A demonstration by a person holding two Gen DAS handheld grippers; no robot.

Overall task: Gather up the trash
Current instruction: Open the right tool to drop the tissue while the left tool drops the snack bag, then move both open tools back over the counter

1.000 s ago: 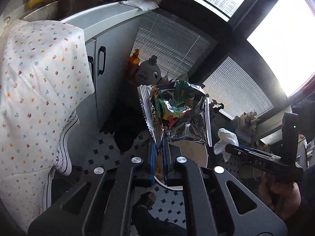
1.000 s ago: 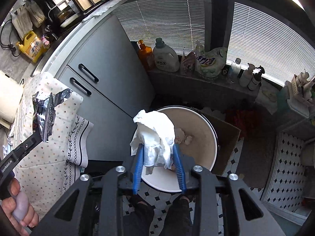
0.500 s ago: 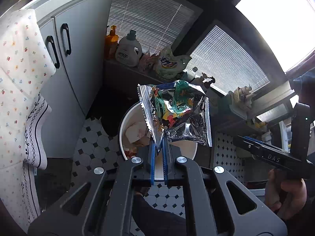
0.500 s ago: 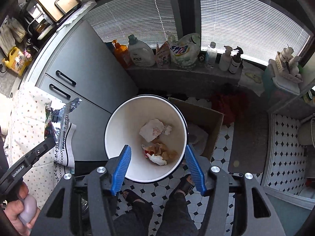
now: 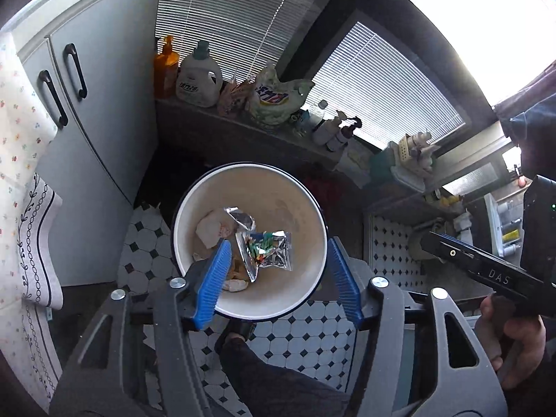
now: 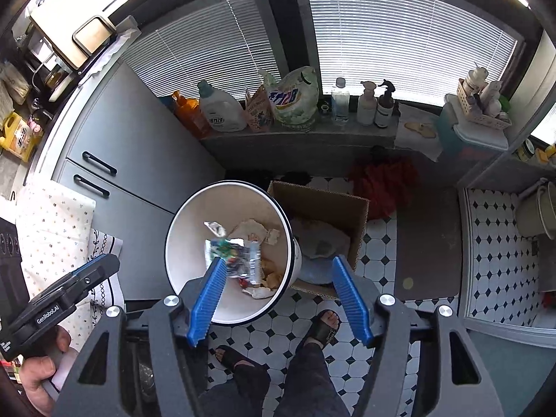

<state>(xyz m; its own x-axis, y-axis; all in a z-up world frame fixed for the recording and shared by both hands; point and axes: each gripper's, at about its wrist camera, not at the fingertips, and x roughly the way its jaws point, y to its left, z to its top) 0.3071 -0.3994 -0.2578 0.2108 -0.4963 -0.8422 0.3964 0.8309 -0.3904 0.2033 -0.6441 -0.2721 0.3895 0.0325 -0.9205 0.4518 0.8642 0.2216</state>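
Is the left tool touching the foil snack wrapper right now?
Apart. In the left wrist view the left tool is opening, nothing between its blue fingers; the foil snack wrapper sits down inside the white bin.

The snack wrapper [image 5: 266, 252] lies in the bin [image 5: 312, 219], cardboard box [image 6: 323, 205] beside it.

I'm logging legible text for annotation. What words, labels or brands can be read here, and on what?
"DAS": on the black body of the right gripper in the left wrist view.
"GenRobot.AI": on the black body of the left gripper in the right wrist view.
Labels on the white detergent jug, green-white refill pouch and crumpled silver snack wrapper: too blurred to read.
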